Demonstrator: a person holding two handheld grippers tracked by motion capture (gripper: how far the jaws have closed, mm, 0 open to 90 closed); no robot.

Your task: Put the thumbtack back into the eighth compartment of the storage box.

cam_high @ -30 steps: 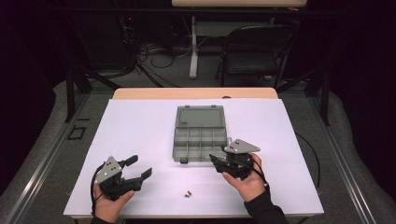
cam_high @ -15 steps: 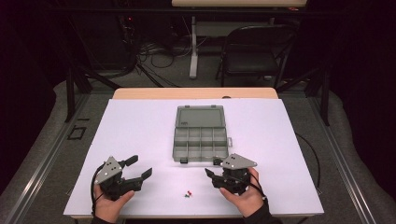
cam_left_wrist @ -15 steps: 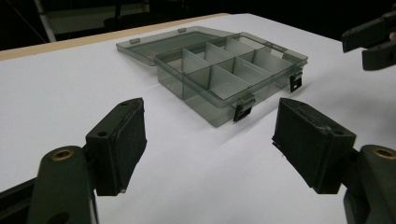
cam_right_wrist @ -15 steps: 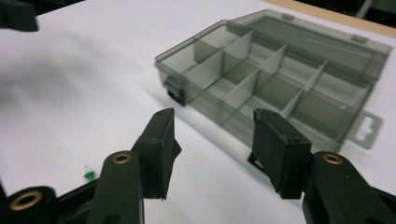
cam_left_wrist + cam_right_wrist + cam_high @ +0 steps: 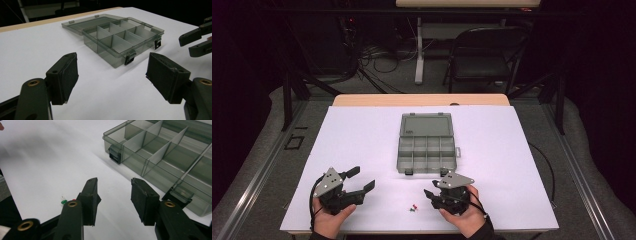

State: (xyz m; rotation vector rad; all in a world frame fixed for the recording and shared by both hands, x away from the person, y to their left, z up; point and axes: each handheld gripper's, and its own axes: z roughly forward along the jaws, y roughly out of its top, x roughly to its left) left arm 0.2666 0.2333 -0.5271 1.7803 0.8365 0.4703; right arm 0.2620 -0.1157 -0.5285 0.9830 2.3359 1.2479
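A clear grey compartment box (image 5: 426, 145) lies open in the middle of the white table, its lid flat behind it and its cells bare. A tiny red piece and a green piece (image 5: 413, 207) lie near the front edge. My right gripper (image 5: 429, 195) hovers just right of them and points left. Its jaws have just been closing, still stand apart, and have nothing between them. In the right gripper view the green piece (image 5: 64, 201) sits left of the left jaw, outside the gap (image 5: 113, 195). My left gripper (image 5: 362, 178) rests at the front left, open wide and bare (image 5: 112, 72), facing the box (image 5: 117, 37).
The white sheet (image 5: 362, 130) covers the table up to a wooden strip at the far edge. Behind the table stand a black folding chair (image 5: 484, 55) and a table leg with cables on the floor. The right gripper's jaws (image 5: 197, 40) show at the left gripper view's right edge.
My right gripper has come away from the box's front corner toward the near edge and sunk lower, with its jaws narrower. The left gripper has stayed put.
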